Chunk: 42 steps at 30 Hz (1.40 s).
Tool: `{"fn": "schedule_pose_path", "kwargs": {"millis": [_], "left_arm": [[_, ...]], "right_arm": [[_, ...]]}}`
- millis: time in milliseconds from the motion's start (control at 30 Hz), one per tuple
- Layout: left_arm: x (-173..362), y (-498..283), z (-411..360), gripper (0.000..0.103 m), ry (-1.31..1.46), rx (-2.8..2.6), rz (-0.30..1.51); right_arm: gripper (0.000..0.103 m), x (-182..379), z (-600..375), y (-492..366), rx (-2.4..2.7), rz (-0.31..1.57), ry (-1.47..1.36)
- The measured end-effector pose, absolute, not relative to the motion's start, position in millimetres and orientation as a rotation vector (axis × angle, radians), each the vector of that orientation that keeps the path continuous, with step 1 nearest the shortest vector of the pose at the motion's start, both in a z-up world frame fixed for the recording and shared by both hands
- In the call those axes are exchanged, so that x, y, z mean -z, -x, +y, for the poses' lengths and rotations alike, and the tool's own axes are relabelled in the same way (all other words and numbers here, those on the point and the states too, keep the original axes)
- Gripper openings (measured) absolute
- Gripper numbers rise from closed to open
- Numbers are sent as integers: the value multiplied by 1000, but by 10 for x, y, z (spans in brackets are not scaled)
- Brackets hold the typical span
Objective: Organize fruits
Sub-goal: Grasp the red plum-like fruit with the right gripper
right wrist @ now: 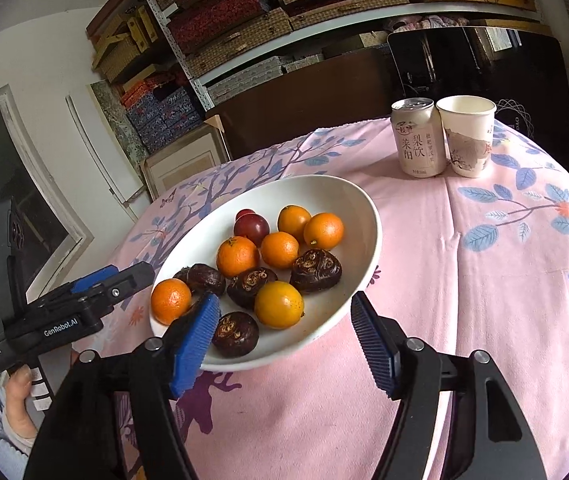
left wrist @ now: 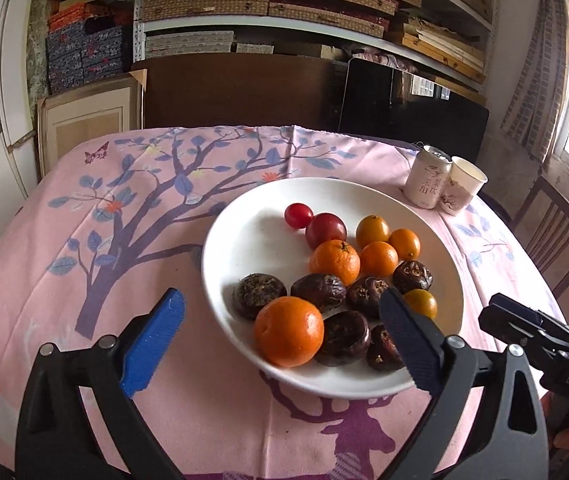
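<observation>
A white bowl (left wrist: 244,248) (right wrist: 360,216) sits on the pink tablecloth and holds several oranges, several dark brown water chestnuts and two red plums. The largest orange (left wrist: 289,331) (right wrist: 171,301) lies at the bowl's near-left edge. My left gripper (left wrist: 284,336) is open and empty, its fingers straddling the bowl's near rim around that orange. My right gripper (right wrist: 284,340) is open and empty, fingers either side of the bowl's near edge, close to a water chestnut (right wrist: 235,334). The left gripper's body shows in the right wrist view (right wrist: 96,300).
A drink can (left wrist: 428,176) (right wrist: 418,138) and a paper cup (left wrist: 462,186) (right wrist: 469,134) stand together at the table's far right. A wooden chair (left wrist: 556,236) stands beyond the right table edge. Shelves of boxes (left wrist: 268,4) fill the back wall.
</observation>
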<state>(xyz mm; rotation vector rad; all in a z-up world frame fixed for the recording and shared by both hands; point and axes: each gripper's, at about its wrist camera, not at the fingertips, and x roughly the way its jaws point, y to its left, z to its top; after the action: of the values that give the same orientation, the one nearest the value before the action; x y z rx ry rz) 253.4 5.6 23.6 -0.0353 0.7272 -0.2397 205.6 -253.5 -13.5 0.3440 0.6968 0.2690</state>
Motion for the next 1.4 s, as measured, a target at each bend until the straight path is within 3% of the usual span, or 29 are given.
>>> {"fn": "schedule_pose_path", "kwargs": {"millis": [267, 633, 967, 1100, 1167, 1267, 1400], "left_arm": [[13, -2024, 309, 98, 85, 230, 779], [129, -1356, 115, 98, -88, 270, 750], [186, -1518, 460, 98, 81, 201, 799], [199, -1526, 453, 98, 85, 205, 808], [203, -1524, 439, 98, 78, 208, 807], [208, -1523, 413, 98, 65, 211, 811], [221, -1525, 380, 98, 54, 216, 819]], "right_arm": [[86, 165, -2508, -1612, -273, 691, -302], [87, 238, -2453, -943, -388, 721, -293], [86, 272, -1886, -630, -542, 784, -66], [81, 318, -1786, -590, -572, 828, -36], [61, 348, -1734, -611, -575, 856, -18], [46, 438, -1692, -688, -579, 921, -26], [44, 473, -1668, -708, -594, 946, -45]]}}
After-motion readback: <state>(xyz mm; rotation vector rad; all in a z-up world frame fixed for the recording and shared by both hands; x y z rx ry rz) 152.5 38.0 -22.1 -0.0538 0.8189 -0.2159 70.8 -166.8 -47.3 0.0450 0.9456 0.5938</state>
